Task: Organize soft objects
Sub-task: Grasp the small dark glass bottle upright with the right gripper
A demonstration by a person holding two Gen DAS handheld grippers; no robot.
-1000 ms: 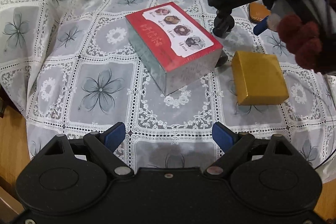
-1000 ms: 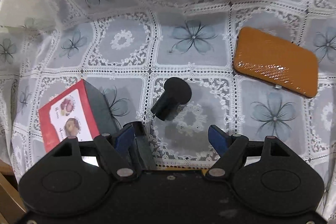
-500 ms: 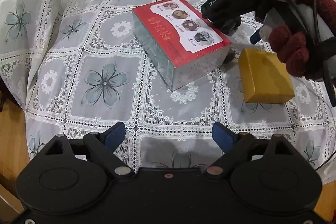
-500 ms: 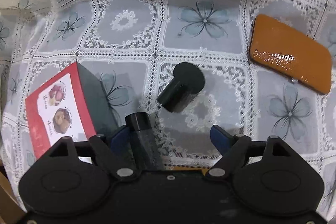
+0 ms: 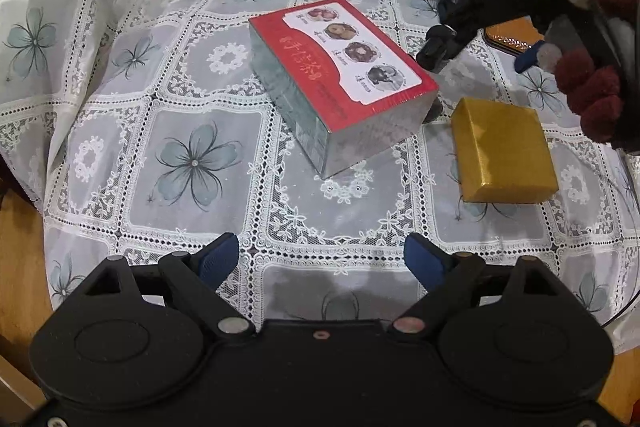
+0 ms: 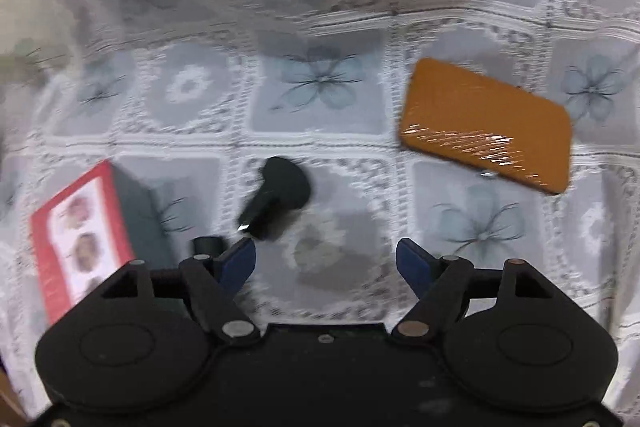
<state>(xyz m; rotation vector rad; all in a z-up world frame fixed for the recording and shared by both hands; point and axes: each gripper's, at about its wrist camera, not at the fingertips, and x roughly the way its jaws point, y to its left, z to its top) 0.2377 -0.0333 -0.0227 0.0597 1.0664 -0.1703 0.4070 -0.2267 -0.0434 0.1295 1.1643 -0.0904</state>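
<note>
Both jaws gape empty; black cylinder (image 6: pixel 278 197) lies just beyond right gripper (image 6: pixel 326 261).

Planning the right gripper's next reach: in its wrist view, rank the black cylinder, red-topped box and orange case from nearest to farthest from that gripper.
1. Black cylinder, just ahead of the right gripper, slightly left.
2. Red-topped box, off to the left.
3. Orange case, far right.

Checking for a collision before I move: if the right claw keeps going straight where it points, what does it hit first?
Probably bare tablecloth. The right claw is open with nothing between its fingers; the black cylinder lies just left of that line. Blur makes depth uncertain.
</note>
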